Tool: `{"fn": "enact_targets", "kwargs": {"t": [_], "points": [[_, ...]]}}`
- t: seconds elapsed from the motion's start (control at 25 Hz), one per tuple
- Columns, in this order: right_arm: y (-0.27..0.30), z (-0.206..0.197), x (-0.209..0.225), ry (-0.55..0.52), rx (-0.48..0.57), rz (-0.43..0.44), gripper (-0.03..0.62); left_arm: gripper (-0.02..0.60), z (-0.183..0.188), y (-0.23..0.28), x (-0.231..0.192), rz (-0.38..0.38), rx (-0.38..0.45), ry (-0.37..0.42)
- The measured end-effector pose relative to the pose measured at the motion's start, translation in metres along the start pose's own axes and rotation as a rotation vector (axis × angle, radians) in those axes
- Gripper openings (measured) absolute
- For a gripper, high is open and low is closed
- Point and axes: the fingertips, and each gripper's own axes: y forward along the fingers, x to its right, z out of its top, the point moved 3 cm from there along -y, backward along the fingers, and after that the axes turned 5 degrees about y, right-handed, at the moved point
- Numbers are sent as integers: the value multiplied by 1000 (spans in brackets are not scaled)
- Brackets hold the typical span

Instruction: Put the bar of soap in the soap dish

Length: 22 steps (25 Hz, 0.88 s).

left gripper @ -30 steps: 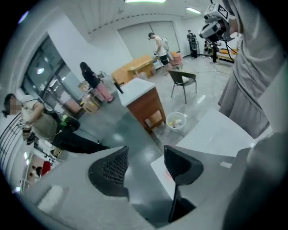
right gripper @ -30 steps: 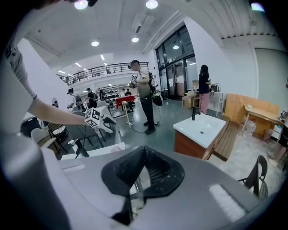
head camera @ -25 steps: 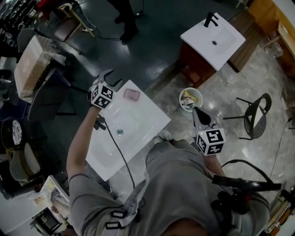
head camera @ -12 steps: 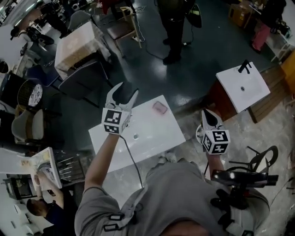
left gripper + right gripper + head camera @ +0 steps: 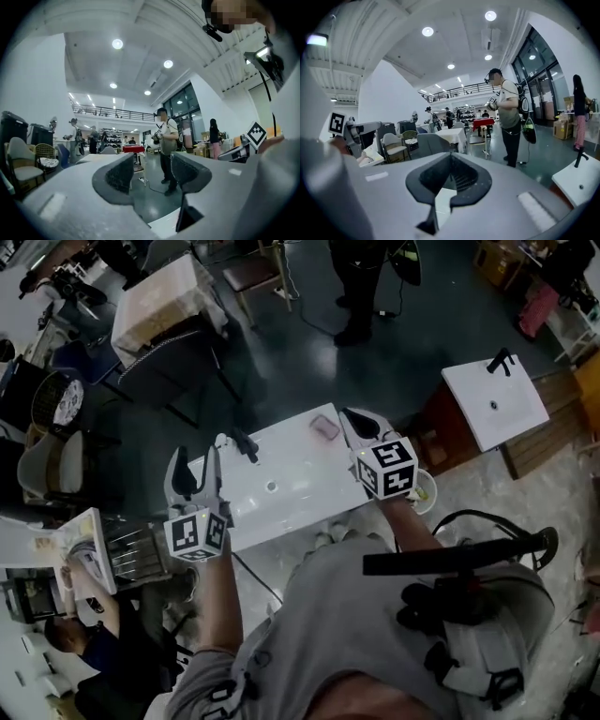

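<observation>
the pink thing (image 5: 325, 427) on the far corner of the white sink top (image 5: 300, 479) is too small to tell if it is soap, dish or both. the right gripper (image 5: 352, 420) hides the corner beside it. the standing person (image 5: 358, 287) is cut off up top.

Dark glossy floor (image 5: 281, 362). Spare white washbasin (image 5: 478, 390) at 2 o'clock, covered table (image 5: 155, 306) at 11. Ceiling downlights (image 5: 117, 43) on.

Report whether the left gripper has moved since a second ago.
Yes. The left gripper has drawn back from beside the pink soap dish to the white sink top's opposite end.
</observation>
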Motion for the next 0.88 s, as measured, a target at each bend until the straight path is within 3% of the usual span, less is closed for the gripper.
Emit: {"fn": "enact_targets", "kwargs": {"t": [0.24, 0.68, 0.76, 0.8, 0.84, 0.88], "points": [[18, 7, -38, -21, 10, 91, 3, 249, -11, -34, -23, 72, -7, 1], [14, 10, -45, -10, 28, 101, 3, 249, -7, -41, -23, 88, 50, 9], [10, 12, -45, -13, 30, 98, 3, 190, -5, -44, -21, 77, 62, 0], [8, 12, -45, -15, 30, 96, 2, 72, -4, -47, -20, 79, 72, 2], [6, 12, -45, -18, 28, 95, 3, 0, -4, -49, -18, 83, 81, 6], [5, 11, -45, -21, 26, 97, 3, 0, -4, -50, -17, 84, 85, 9]]}}
